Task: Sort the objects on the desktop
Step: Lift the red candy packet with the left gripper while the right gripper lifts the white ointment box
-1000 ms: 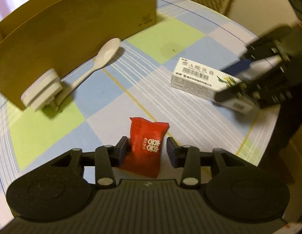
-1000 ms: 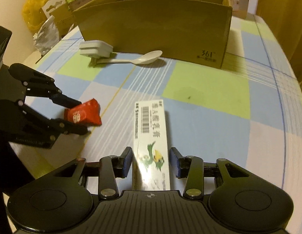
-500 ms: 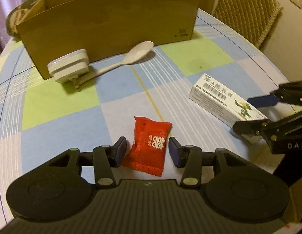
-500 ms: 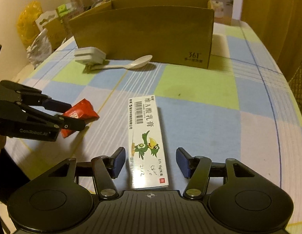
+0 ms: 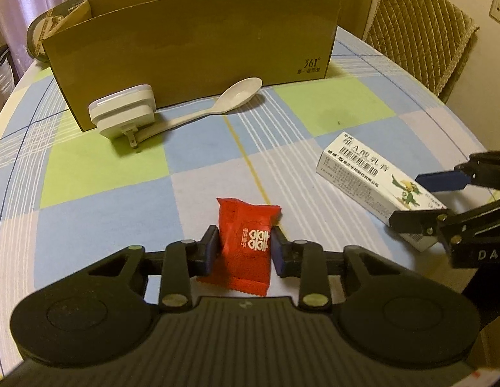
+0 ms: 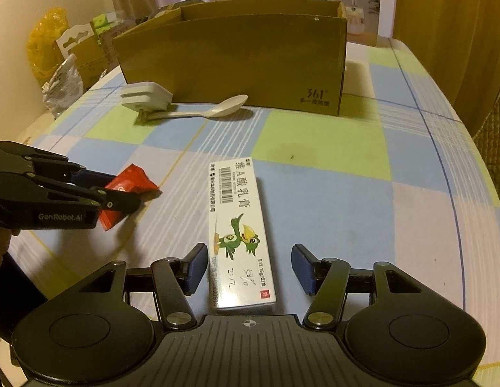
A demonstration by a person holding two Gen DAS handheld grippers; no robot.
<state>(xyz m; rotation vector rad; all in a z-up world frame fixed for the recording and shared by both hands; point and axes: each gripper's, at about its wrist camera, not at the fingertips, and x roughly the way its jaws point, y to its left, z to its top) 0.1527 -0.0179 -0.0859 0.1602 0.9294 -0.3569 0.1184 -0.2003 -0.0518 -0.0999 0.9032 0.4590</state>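
Observation:
A red candy packet (image 5: 246,225) lies on the checked tablecloth, and my left gripper (image 5: 245,253) is shut on it, both pads pressing its sides. From the right wrist view the left gripper (image 6: 117,190) holds the red packet (image 6: 134,177) low over the cloth. A long white ointment box (image 6: 237,200) with a green bird lies flat between the fingers of my right gripper (image 6: 250,269), which is open, with a gap at the right pad. In the left wrist view the right gripper (image 5: 408,201) straddles the near end of the ointment box (image 5: 363,167).
An open cardboard box (image 5: 192,48) stands at the back of the table. Against its front wall lie a white plug adapter (image 5: 124,113) and a white spoon (image 5: 230,96). A woven chair (image 5: 421,29) stands far right. Bags and packages (image 6: 56,64) sit beyond the table's left edge.
My right gripper has opened and let go of the ointment box, which now rests on the cloth. My left gripper's fingers have closed in onto the red packet.

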